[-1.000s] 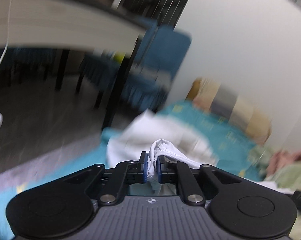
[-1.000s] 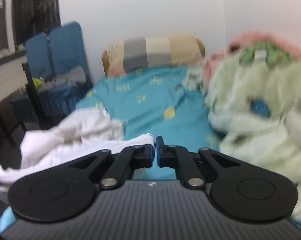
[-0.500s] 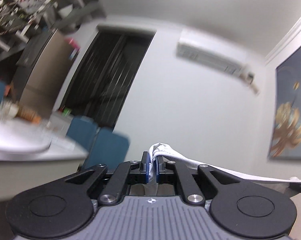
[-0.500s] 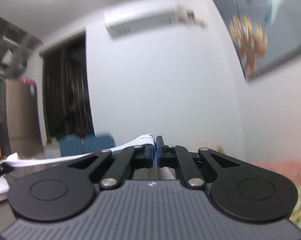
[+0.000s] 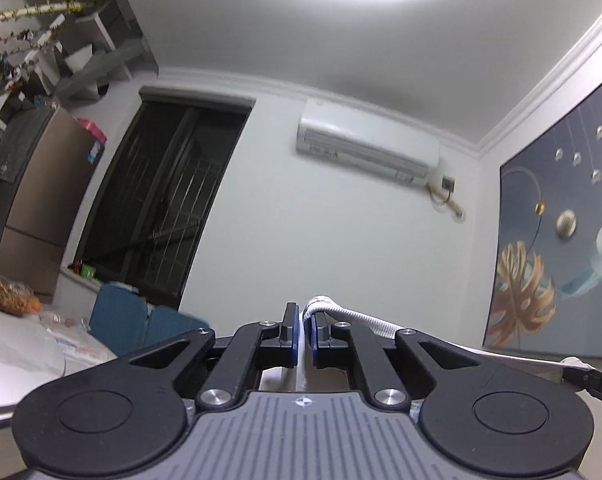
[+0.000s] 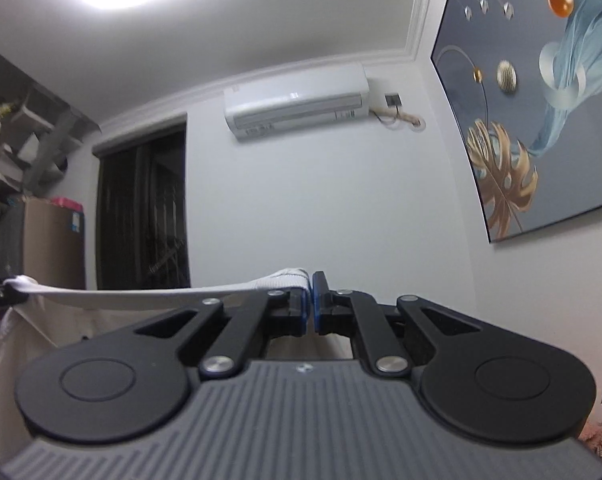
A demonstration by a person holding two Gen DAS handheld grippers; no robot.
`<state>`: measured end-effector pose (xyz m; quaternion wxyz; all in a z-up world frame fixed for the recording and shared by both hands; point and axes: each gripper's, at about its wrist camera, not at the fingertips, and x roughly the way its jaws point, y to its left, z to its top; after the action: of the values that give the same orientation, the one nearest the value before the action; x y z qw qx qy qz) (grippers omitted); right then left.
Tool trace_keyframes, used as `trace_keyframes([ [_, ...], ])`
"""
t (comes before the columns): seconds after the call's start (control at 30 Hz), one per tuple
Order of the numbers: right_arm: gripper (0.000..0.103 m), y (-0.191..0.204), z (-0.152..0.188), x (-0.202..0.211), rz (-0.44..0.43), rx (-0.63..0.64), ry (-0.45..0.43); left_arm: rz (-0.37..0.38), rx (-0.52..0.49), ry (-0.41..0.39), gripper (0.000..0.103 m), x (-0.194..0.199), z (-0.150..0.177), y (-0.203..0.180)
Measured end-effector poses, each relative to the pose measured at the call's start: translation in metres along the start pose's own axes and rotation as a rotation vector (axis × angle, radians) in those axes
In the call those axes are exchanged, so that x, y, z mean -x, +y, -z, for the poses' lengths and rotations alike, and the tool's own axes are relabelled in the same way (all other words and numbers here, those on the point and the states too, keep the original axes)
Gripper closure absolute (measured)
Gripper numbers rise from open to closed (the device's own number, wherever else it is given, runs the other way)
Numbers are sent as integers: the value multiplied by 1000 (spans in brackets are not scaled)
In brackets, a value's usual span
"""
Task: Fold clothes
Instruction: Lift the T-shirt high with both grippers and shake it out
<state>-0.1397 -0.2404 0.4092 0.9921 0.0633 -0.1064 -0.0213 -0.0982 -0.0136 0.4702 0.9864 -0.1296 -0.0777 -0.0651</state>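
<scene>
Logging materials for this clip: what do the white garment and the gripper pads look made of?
Garment: soft white knit fabric, matte, judging by its ribbed hem and the way it stretches taut between the left gripper and right gripper. Pads: blue, matte, probably rubber or soft plastic; the texture is too small to tell.

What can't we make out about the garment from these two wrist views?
- White ribbed-hem garment: body hidden below the right tongs housing, right wrist view; type unknown.
- Same in left wrist view: hangs behind the left tongs.
- Bed: out of frame, both views tilted toward the ceiling.
</scene>
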Motion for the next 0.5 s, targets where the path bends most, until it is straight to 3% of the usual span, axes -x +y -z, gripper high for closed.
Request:
trace_keyframes([
  [0.2,97,-23,101,-106,69,23,164,-54,-60,142,97,-129,110,25],
  [0.33,97,-40,208,-195,113,45,263,-84,-70,260,97,-225,210,50],
  [0.5,97,-62,346,-306,163,70,381,-117,-96,389,97,-350,361,90],
])
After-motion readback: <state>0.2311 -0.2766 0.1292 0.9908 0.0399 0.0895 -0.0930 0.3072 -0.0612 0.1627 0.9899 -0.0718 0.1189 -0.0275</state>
